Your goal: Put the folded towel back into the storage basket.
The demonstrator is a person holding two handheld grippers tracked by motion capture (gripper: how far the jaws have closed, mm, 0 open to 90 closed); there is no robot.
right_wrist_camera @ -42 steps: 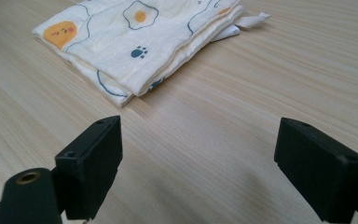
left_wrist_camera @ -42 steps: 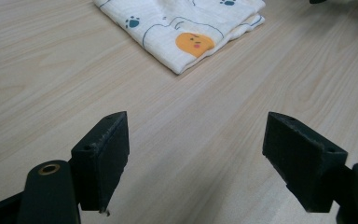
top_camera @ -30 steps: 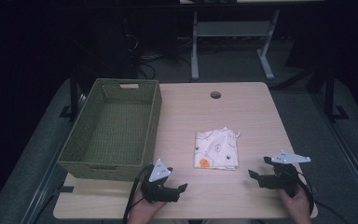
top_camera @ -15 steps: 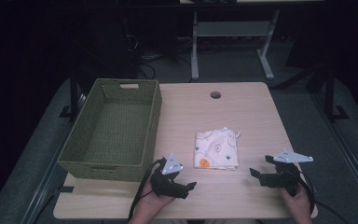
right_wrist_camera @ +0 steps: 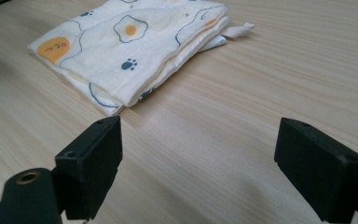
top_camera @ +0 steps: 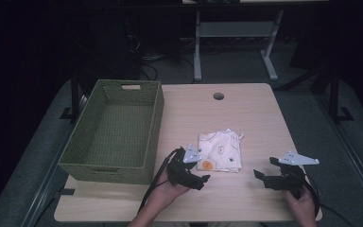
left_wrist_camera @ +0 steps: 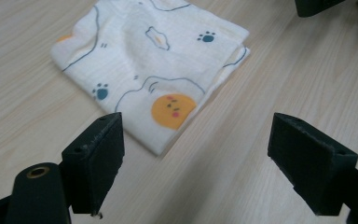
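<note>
Left to right on the wooden table [top_camera: 246, 113]: green woven basket [top_camera: 116, 132]; left gripper [top_camera: 199, 179], jaws spread wide, empty, just beside the near corner of the folded cloth [top_camera: 220, 150] (cream, printed with eggs and paw marks), which lies flat mid-table; right gripper [top_camera: 263, 171], jaws likewise apart, empty, near the cloth.

Light wooden table [top_camera: 246, 109], rounded corners, 1 round cable hole [top_camera: 218, 96] near its far edge. Grey carpet floor [top_camera: 307, 101] around the table. Beyond the table's far edge: white desk frame [top_camera: 231, 29] with 2 legs, tangled cables [top_camera: 144, 59] to its left. Dark stands flank the table. Room behind the table nearly black; light falls on the tabletop.
</note>
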